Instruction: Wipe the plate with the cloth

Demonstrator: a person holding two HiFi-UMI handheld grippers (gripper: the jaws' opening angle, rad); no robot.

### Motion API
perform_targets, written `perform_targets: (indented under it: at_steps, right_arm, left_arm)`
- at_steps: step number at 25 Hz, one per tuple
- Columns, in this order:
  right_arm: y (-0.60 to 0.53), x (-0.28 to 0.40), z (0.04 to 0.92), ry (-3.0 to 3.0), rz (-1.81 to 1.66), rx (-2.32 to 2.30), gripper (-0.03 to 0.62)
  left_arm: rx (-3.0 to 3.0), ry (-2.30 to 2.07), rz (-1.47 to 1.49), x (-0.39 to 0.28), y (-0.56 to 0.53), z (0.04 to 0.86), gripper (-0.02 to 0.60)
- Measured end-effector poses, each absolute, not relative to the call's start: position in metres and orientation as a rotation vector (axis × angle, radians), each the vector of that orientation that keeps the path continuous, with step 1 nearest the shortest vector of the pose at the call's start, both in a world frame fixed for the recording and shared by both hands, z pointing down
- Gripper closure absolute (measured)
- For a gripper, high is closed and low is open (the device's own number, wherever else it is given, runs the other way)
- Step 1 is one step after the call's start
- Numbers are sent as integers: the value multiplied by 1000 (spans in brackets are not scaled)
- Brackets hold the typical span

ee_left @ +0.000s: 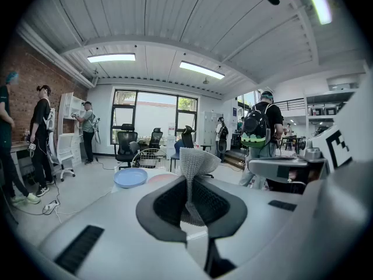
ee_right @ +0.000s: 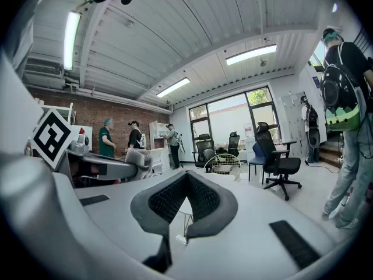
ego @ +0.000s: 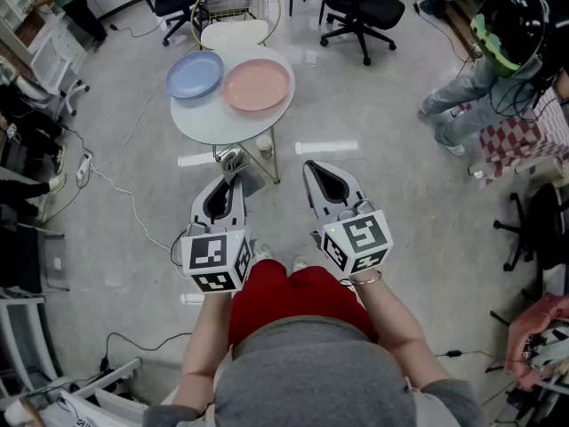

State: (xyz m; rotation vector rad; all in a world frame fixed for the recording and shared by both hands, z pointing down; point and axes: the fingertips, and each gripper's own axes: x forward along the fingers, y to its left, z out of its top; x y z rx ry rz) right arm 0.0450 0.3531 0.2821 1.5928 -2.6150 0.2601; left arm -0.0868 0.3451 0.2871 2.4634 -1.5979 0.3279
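Grey waffle-textured cloth is clamped between the closed jaws of the left gripper, well short of the round white table. A pale blue plate and a pink plate are set there side by side. The right gripper is held closed on nothing.

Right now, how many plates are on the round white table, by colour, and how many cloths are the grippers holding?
Light blue round plate: 1
Pink round plate: 1
Grey knitted cloth, pinched in the left gripper: 1
Total: 3
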Motion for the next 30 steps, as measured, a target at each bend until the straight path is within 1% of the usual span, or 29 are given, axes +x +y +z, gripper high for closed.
perform_targets:
  at_steps: [11, 18, 24, 30]
  right_arm:
    - [360, 57, 280, -2672, 295, 1585, 565]
    - [341, 71, 284, -2660, 354, 1644, 565]
    - [299, 77, 295, -2597, 378, 1707, 565]
    - [223, 90, 314, -2551, 425, 1741, 565]
  left_arm:
    - [2463, -1621, 266, -86, 354, 280, 548]
    - [2454, -1634, 292, -85, 336, 281, 548]
    - [2454, -1608, 303, -93, 288, 292, 548]
    - [2452, -1566, 312, -82, 201, 312, 548]
